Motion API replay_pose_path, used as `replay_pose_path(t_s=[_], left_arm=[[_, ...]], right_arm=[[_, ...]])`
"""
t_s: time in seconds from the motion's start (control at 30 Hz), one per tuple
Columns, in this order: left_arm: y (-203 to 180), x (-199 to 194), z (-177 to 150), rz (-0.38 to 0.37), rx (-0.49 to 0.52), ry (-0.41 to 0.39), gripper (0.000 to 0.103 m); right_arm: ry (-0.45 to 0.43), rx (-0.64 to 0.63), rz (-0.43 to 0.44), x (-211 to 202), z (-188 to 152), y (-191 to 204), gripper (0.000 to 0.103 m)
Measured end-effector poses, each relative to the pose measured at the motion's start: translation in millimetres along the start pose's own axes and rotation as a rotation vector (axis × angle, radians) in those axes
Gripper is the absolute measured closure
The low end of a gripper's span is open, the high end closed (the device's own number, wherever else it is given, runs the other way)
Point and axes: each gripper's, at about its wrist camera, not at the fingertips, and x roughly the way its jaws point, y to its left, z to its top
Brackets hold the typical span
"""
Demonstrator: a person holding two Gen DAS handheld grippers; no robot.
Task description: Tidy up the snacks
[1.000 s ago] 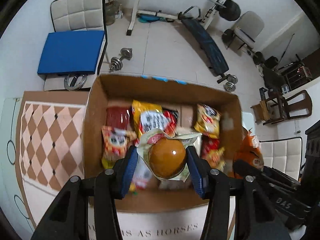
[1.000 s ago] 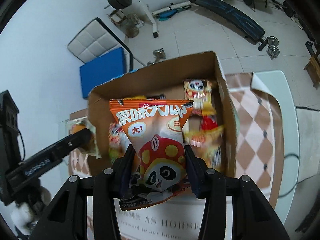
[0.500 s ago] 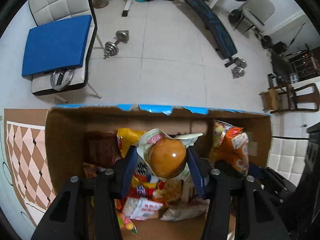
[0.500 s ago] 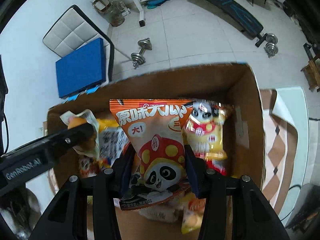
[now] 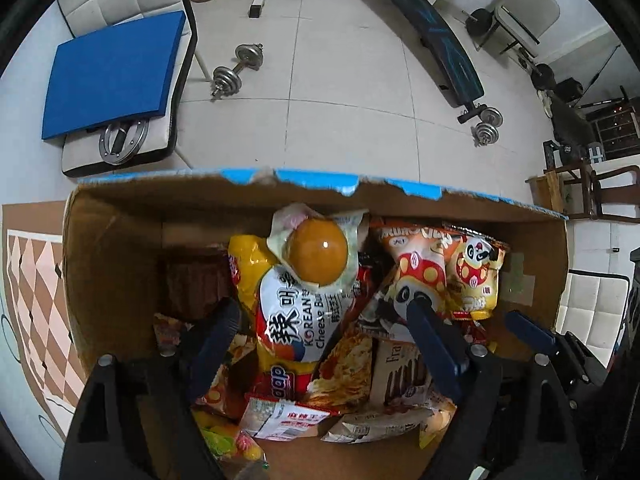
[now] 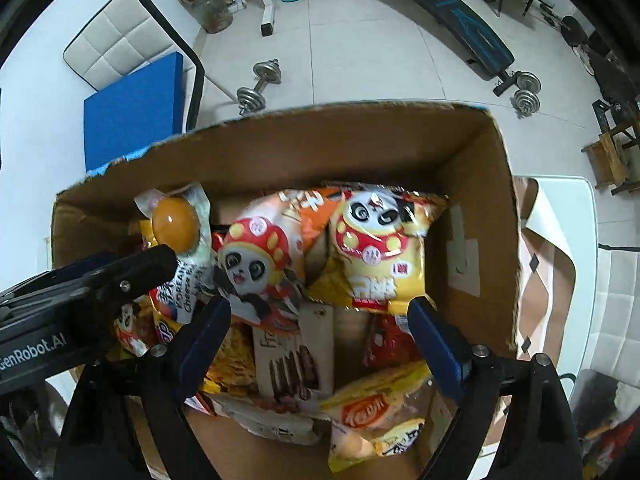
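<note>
Both grippers hang over the open cardboard box [image 5: 116, 248], and neither holds anything. The left gripper [image 5: 324, 344] has its blue fingers spread wide; just beyond them the wrapped brown bun [image 5: 318, 254] lies on top of the yellow Korean cheese snack bag [image 5: 296, 320], near the far wall of the box. The right gripper [image 6: 320, 332] is equally wide apart, and the orange panda snack bag [image 6: 260, 264] leans among the other packets just ahead of it, beside the yellow panda bag [image 6: 376, 248]. Judging by this layout, the two items lie toward the back so that the pile stays inside the box walls and the front packets, like the chocolate stick box [image 6: 292, 356], remain reachable.
</note>
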Motion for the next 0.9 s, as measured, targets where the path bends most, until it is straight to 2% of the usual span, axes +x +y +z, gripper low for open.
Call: replay_pose_path(t_s=[0.07,0.17,0.6,0.73,0.9], left_arm=[[-1.8,-4.0,-5.5,0.012,0.019,-0.023,0.017],[-0.3,-6.9,-11.8,0.026,0.030,-0.036,0.004],[13.6,-38.2,-58.4,0.082,0.027,-0.127,0.004],[16.4,-52.8,-78.6,0.083,0.015,-0.167,0.004],[10.9,-73.3,-111.5,0.121,0.030,-0.238,0.004]], right_arm=[[-0.005,-0.004,-0.006,-3.4,-5.8,-4.0,0.008],[-0.023,-0.028,-0.023,-8.4,-12.0,-1.6,0.007],[-0.036,-0.051,-0.030,-31.1,-59.6,-0.6,0.006],[-0.069,-0.051,-0.036,-46.3,-79.7,-2.2,0.006],[-0.123,-0.066,-0.075,-72.4,-105.6,-2.9,0.006]])
